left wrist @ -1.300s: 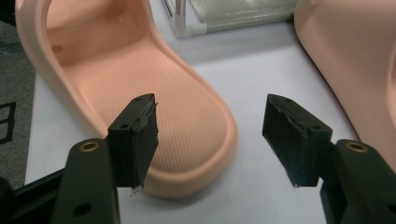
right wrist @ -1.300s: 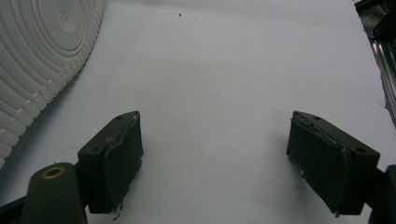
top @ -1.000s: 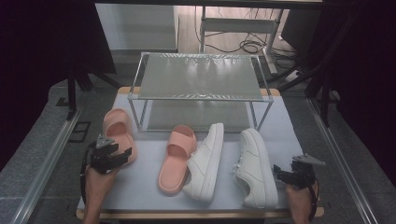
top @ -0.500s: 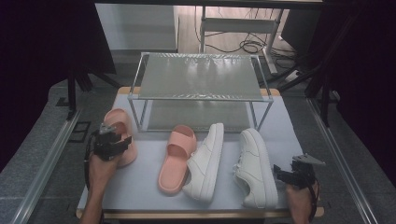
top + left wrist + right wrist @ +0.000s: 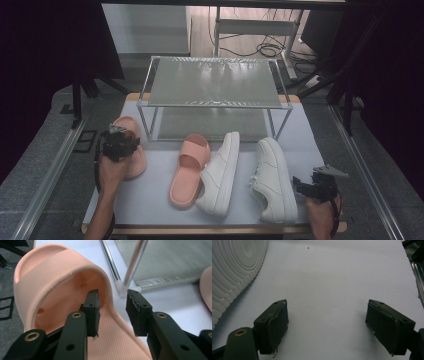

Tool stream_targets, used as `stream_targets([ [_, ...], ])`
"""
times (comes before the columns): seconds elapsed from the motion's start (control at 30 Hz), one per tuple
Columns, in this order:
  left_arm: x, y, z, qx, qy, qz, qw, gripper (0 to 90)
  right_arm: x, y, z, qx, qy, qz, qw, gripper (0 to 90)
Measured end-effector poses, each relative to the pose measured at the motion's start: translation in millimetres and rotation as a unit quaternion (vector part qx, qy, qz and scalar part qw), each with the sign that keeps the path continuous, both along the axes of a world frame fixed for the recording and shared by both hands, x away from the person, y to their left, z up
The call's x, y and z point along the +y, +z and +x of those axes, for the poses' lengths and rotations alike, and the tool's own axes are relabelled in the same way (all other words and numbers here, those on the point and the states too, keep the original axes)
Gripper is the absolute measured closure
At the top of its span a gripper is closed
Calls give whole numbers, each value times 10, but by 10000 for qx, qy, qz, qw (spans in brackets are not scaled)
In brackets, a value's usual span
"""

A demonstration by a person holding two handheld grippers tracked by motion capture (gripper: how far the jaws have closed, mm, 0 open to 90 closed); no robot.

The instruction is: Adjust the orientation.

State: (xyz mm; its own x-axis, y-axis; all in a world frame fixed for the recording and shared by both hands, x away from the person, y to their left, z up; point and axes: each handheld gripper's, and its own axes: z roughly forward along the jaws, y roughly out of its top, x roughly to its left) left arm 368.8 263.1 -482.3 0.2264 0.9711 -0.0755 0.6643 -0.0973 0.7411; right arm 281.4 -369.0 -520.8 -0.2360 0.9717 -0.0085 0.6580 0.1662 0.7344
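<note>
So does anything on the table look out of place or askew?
Yes. One white sneaker lies tipped on its side, leaning toward the pink slide, while its mate sits upright. The other pink slide is apart at the left edge, with the left gripper straddling its strap edge. No damage visible.

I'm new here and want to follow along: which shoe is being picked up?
Find the metal rack on the white table. By its front left leg lies a pink slide, alone, straddled by the left gripper. Its twin lies against the white sneakers.
</note>
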Motion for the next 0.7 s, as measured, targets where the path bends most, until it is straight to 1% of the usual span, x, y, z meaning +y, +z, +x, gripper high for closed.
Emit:
stream_targets([
  [0.03, -5, 0, 12, 8, -2, -8, 10000, 634, 0, 0, 0, 0, 1, -1, 10000, 187],
  [0.13, -32, -3, 57, 51, 12, 102, 9999, 635, 0, 0, 0, -1, 1, 1, 10000, 187],
  [0.37, -43, -50, 170, 194, 135, 150, 9996, 656, -1, 0, 0, 0, 2, 4, 10000, 187],
  [0.47, -46, -67, 192, 234, 200, 224, 9993, 696, 0, -1, 1, -6, -1, 5, 10000, 187],
  [0.57, -42, -69, 191, 235, 203, 132, 9994, 737, -1, 0, 0, -2, 2, 5, 10000, 187],
  [0.7, -35, -56, 184, 236, 236, 108, 9994, 758, -1, 0, 0, -3, 2, 5, 10000, 187],
])
